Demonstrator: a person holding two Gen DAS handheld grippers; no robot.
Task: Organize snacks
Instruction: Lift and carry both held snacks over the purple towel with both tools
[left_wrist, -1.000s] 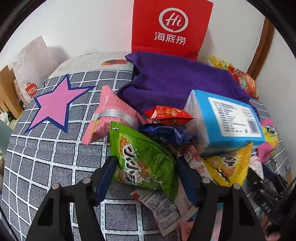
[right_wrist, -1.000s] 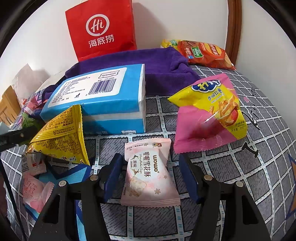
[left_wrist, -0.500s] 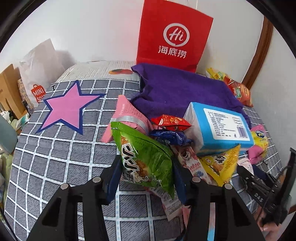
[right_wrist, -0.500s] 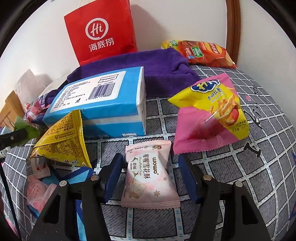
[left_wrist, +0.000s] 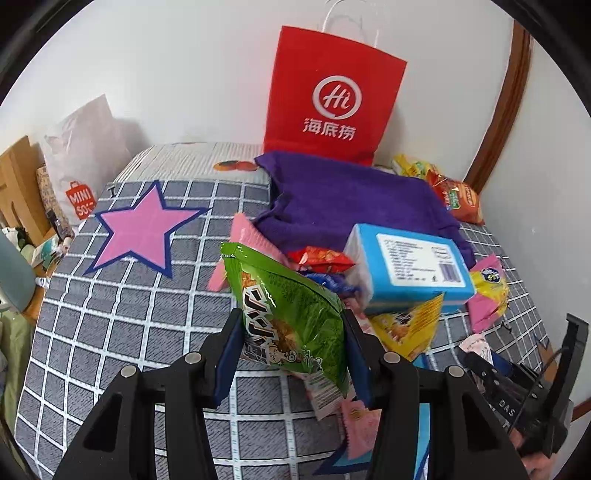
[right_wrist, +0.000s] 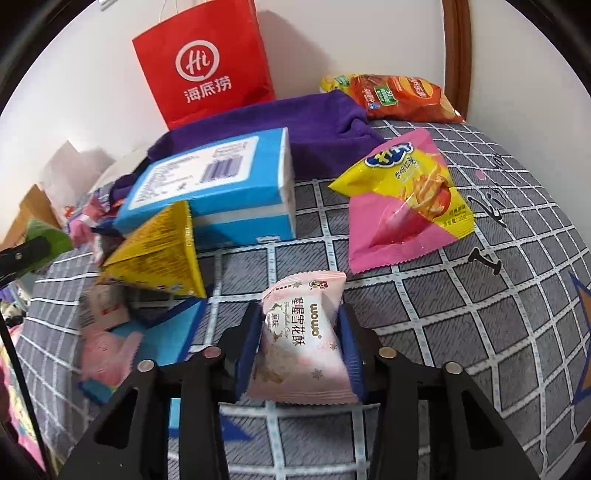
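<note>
My left gripper (left_wrist: 293, 354) is shut on a green snack bag (left_wrist: 288, 314) and holds it lifted above the checked bedspread (left_wrist: 122, 317). My right gripper (right_wrist: 301, 347) is shut on a pale pink snack packet (right_wrist: 301, 343) and holds it just above the bedspread (right_wrist: 480, 332). A pile of snacks lies around a blue tissue pack (left_wrist: 410, 266), also in the right wrist view (right_wrist: 218, 188): a yellow triangular bag (right_wrist: 159, 254), a pink-and-yellow fries bag (right_wrist: 402, 203) and small red (left_wrist: 319, 258) and blue packets.
A red paper bag (left_wrist: 332, 96) stands against the wall behind a purple towel (left_wrist: 351, 199). Orange chip bags (right_wrist: 399, 96) lie at the back right corner. A white shopping bag (left_wrist: 81, 162) and wooden furniture stand at the left. A pink star (left_wrist: 144, 229) marks the bedspread.
My left gripper closed on the green bag and lifted it up and back from the pile. My right gripper closed on the pink packet and raised it slightly.
</note>
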